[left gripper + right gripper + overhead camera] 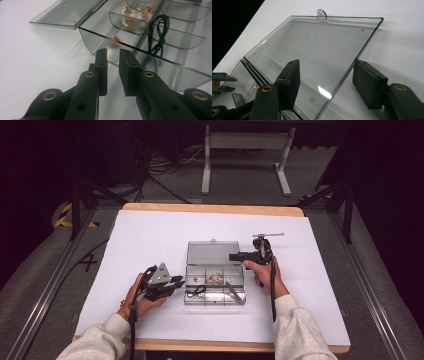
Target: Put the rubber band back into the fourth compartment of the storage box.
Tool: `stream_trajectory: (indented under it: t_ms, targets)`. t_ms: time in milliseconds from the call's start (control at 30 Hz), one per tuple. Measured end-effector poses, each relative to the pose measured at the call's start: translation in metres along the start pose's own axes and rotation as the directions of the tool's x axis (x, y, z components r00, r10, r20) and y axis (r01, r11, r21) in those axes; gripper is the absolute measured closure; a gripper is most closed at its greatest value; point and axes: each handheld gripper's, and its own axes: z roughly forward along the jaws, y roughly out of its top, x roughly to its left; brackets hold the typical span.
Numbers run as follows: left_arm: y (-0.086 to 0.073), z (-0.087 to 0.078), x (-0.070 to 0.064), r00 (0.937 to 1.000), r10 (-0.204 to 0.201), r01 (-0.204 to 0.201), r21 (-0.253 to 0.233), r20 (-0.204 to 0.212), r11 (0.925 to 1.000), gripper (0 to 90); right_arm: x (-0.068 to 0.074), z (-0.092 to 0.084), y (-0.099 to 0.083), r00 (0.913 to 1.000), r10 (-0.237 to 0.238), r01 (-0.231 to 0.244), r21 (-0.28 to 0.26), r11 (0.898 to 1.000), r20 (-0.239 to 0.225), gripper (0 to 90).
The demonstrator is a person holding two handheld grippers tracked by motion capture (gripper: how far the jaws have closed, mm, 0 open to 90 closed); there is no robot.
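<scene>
Lid (312, 57) of the clear box (214, 298) lies flat between the right gripper (325, 82) fingers, half-open, gripping nothing; left gripper (113, 72), nearly closed and empty, faces the box's front wall.

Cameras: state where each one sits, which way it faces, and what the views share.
High view: above the person's side, looking forward and down on the white table; both sleeves, left gripper and right gripper show.
Left gripper view: along its nearly closed gripper at the clear compartment box with beads and a black cord.
Right gripper view: along its open gripper over the box's open lid.
Shared: the box and lid appear in all three.
</scene>
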Motion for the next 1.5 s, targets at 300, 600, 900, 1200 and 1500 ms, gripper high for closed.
stream_trajectory:
  t_ms: [300, 600, 900, 1200, 1500]
  targets:
    - [0.003, 0.007, 0.010, 0.9994, -0.033, 0.033, -0.003, -0.007, 0.9995, 79.3, -0.001, -0.006, -0.002, 0.9999, -0.012, 0.012, -0.068, 0.998, 0.000, 52.6]
    - [0.005, 0.012, 0.016, 0.9989, -0.043, 0.043, 0.012, -0.017, 0.9990, 78.5, 0.000, -0.016, -0.006, 0.9985, -0.052, 0.048, -0.159, 0.986, -0.019, 64.7]
    - [0.009, 0.017, 0.022, 0.9982, -0.046, 0.047, 0.014, -0.037, 0.9988, 77.9, 0.004, -0.028, -0.009, 0.9927, -0.118, 0.110, -0.222, 0.969, -0.026, 73.6]
    - [0.011, 0.021, 0.024, 0.9976, -0.044, 0.045, 0.029, -0.053, 0.9986, 77.3, 0.009, -0.039, -0.014, 0.9804, -0.196, 0.183, -0.261, 0.948, -0.023, 79.2]
    - [0.012, 0.019, 0.026, 0.9976, -0.037, 0.038, 0.025, -0.059, 0.9990, 70.2, 0.015, -0.047, -0.018, 0.9651, -0.262, 0.249, -0.283, 0.926, -0.009, 82.6]
